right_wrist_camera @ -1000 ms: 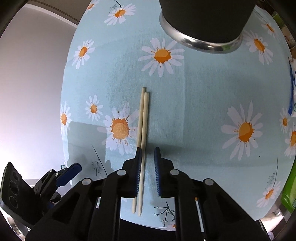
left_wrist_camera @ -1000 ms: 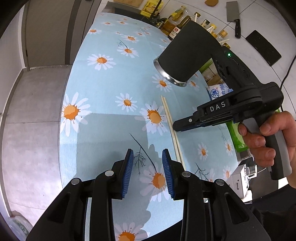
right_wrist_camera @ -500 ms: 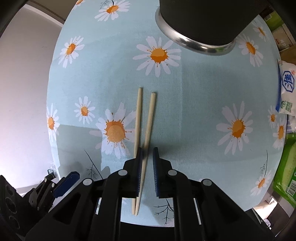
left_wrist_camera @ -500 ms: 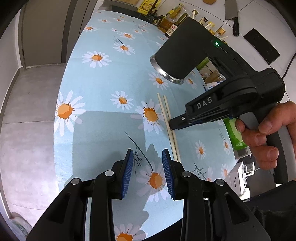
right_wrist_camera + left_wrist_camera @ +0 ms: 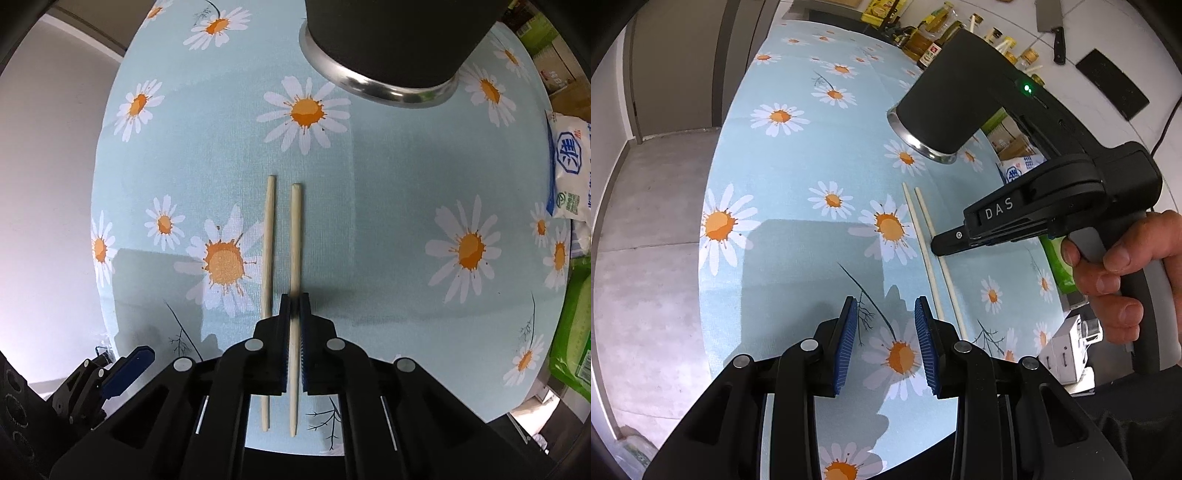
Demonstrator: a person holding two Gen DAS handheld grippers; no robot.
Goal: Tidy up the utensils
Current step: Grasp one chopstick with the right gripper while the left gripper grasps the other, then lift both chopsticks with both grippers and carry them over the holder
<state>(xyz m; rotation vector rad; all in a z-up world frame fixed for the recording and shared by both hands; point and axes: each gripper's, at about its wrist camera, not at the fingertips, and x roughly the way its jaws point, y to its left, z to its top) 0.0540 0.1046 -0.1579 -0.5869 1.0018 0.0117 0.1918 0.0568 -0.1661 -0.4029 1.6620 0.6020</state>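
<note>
- Clamped on one pale wooden chopstick (image 5: 295, 236), our right gripper's (image 5: 294, 306) thin hold could let it pivot or slip.
- Our left gripper (image 5: 886, 343) hangs parted, empty; the second chopstick (image 5: 267, 236) may roll away.

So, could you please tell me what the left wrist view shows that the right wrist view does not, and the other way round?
Only the left wrist view shows the hand holding the right gripper from outside, plus bottles and a cleaver beyond the table. Only the right wrist view shows that gripper's pads shut on one chopstick, the other chopstick lying just outside them. Both show the daisy tablecloth, both chopsticks, the dark cup, and the left gripper, open and empty.
</note>
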